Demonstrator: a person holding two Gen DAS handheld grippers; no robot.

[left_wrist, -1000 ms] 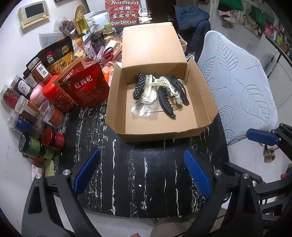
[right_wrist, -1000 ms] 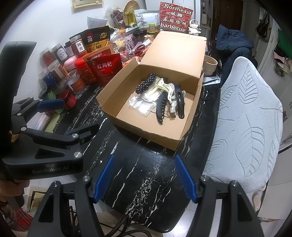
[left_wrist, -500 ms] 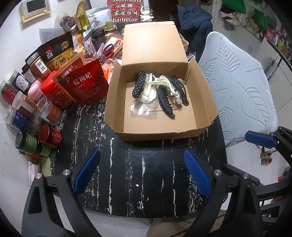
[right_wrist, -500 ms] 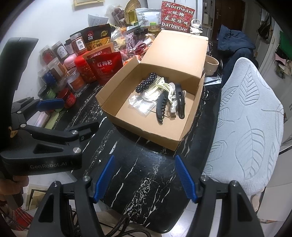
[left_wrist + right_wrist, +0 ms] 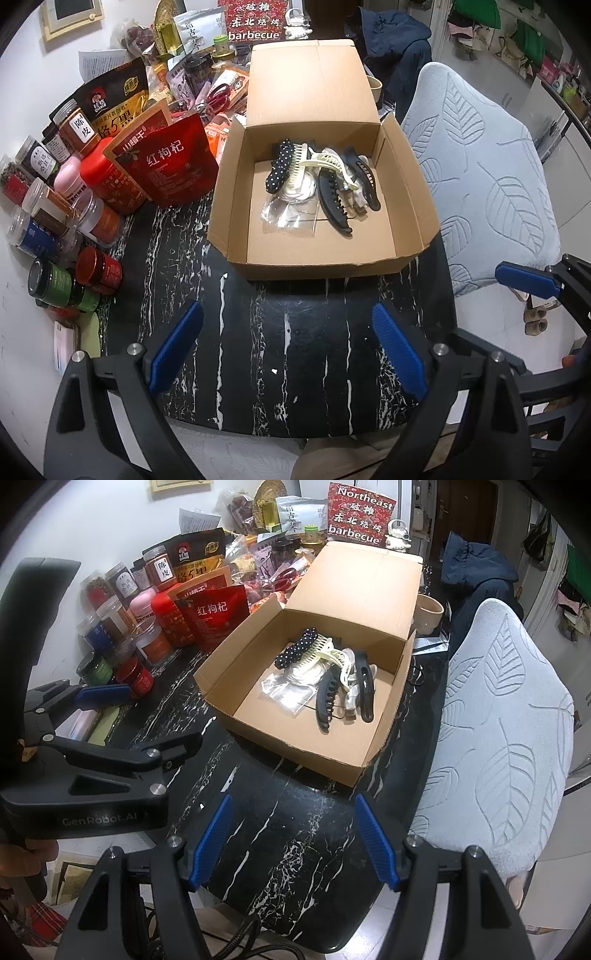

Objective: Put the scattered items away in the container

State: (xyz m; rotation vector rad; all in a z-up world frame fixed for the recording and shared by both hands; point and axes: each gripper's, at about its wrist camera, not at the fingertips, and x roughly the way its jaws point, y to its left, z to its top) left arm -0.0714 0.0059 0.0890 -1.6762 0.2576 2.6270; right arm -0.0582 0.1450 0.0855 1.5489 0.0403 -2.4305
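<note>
Both grippers empty: left gripper (image 5: 288, 347) wide apart, right gripper (image 5: 293, 843) partly apart. Hair clips (image 5: 325, 184) lie in cardboard box (image 5: 236, 221), straight ahead of left, ahead-left of right; worktop (image 5: 295, 332) btwn is bare.

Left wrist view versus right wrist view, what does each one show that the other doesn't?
Only the left wrist view shows a slipper on the floor. Only the right wrist view shows the whole cup behind the box, a door, and the word Northeast on the sign. Both show the open box of hair clips, the jars, the chair, and both grippers, left and right, open and empty.
</note>
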